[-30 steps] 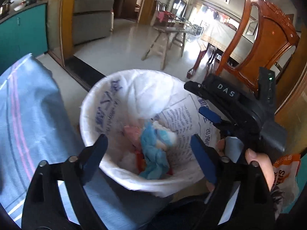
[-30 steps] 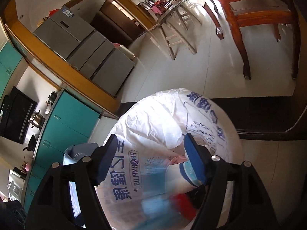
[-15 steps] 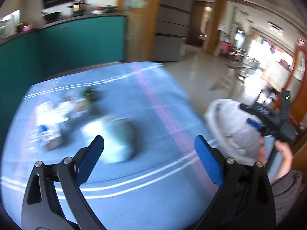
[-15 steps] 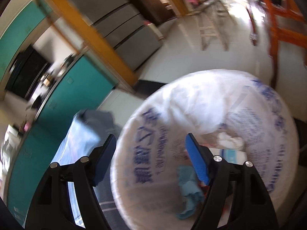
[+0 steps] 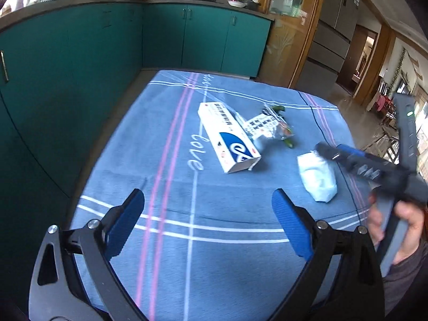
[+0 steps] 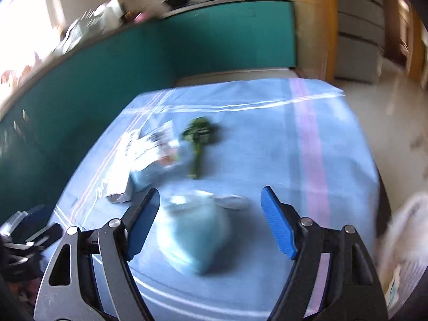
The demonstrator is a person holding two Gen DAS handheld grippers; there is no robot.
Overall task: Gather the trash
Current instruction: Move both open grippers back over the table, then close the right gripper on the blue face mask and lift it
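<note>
Fingers (image 5: 128, 227) on both tools spread apart and empty, having just been opening: left gripper (image 5: 208, 224) over bare blue cloth (image 5: 160, 160), right gripper (image 6: 210, 223) framing the pale blue wad (image 6: 195, 238) at lower centre, likely next pick. Carton (image 5: 227, 136), wrapper (image 5: 263, 127) and green stalk (image 6: 199, 139) lie mid-frame on the bench, still uncollected.

Teal cabinets (image 5: 187, 34) line the walls from nine to twelve o'clock under a counter (image 5: 203, 1) carrying pots, a wooden door frame (image 5: 307, 40) rises at one o'clock, and a pale glossy floor (image 6: 401, 123) brightens at three o'clock.
</note>
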